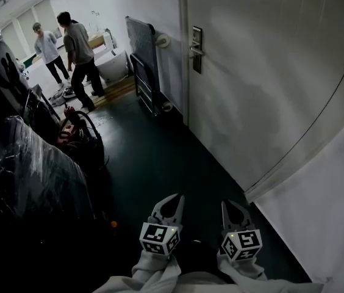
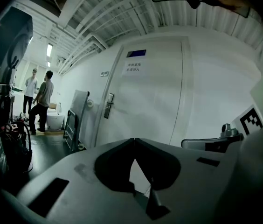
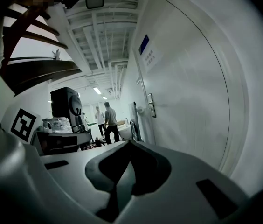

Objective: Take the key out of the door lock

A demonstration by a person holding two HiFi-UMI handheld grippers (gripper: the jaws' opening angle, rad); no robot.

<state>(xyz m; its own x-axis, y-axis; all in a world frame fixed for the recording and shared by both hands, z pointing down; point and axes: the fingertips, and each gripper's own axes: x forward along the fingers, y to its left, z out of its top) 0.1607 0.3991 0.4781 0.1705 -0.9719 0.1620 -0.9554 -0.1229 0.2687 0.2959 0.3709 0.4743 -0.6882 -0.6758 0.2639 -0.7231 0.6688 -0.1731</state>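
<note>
The white door [image 1: 263, 72] stands far ahead on the right, with a dark lock plate and lever handle [image 1: 196, 49] near its left edge. The lock plate [image 2: 108, 105] also shows small in the left gripper view, and the lock plate [image 3: 150, 105] in the right gripper view. I cannot make out a key at this distance. My left gripper [image 1: 175, 198] and right gripper [image 1: 232, 205] hang side by side low in the head view, well short of the door. Both have their jaws closed tip to tip with nothing between them, as seen on the left gripper [image 2: 134, 140] and the right gripper [image 3: 129, 143].
A folded trolley [image 1: 144, 66] leans on the wall left of the door. Two people [image 1: 74, 47] stand at the far end beside a white fixture [image 1: 112, 66]. Wrapped equipment and cables [image 1: 38, 157] crowd the left side. Dark floor [image 1: 160, 157] runs between them and the door.
</note>
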